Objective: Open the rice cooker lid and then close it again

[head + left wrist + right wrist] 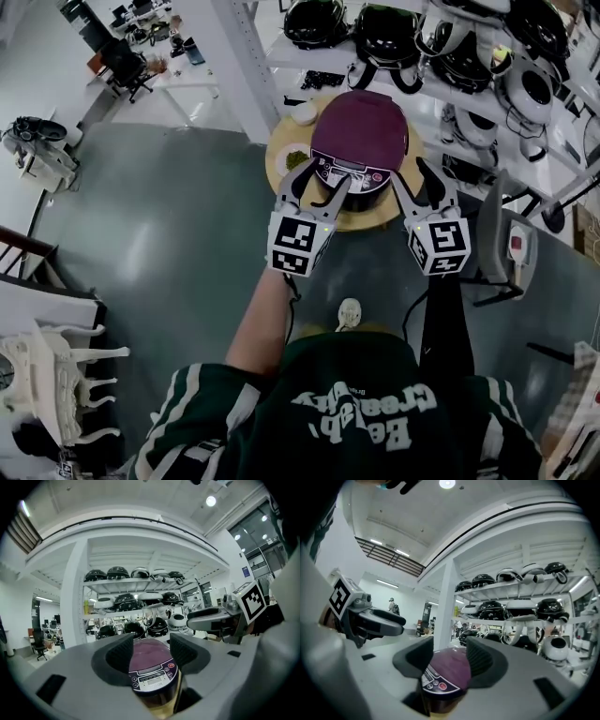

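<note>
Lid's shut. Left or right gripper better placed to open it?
Left, probably. The left gripper, jaws apart, lines up with the front control panel of the rice cooker in the head view; the right gripper sits off its right side.

Lighting: bright, even, from ceiling lamps (211, 500). Gripper views: strong fisheye bending, black corners, near foreground soft.

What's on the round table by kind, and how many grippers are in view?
rice cooker: 1
dish with green contents: 1
small white bowl: 1
grippers: 2 (left gripper, right gripper)
Total: 5
</note>
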Demonstrator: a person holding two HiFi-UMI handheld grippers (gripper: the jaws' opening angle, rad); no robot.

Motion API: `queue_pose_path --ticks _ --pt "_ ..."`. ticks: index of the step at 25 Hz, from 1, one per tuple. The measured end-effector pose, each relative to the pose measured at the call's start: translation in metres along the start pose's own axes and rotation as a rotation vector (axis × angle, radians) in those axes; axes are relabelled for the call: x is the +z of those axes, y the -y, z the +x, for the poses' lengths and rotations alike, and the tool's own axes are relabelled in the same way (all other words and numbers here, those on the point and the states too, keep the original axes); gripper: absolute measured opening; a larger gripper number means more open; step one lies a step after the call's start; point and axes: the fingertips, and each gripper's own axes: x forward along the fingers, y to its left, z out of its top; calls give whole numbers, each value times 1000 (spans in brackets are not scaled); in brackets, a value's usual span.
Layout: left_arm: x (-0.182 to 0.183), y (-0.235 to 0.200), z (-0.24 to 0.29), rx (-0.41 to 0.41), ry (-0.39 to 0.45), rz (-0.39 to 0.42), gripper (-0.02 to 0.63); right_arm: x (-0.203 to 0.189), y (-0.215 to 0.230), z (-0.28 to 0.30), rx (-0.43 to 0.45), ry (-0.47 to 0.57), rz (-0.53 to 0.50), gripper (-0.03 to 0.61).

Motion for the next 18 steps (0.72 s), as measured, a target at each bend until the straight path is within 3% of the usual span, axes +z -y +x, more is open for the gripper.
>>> queue_pose_path --ticks 10,18 --pt "-31 -20 69 -72 -83 -25 225 -25 29 69 55 -46 10 224" --pt "-52 -18 97 -149 -126 -70 214 -35 48 86 23 -64 20 224"
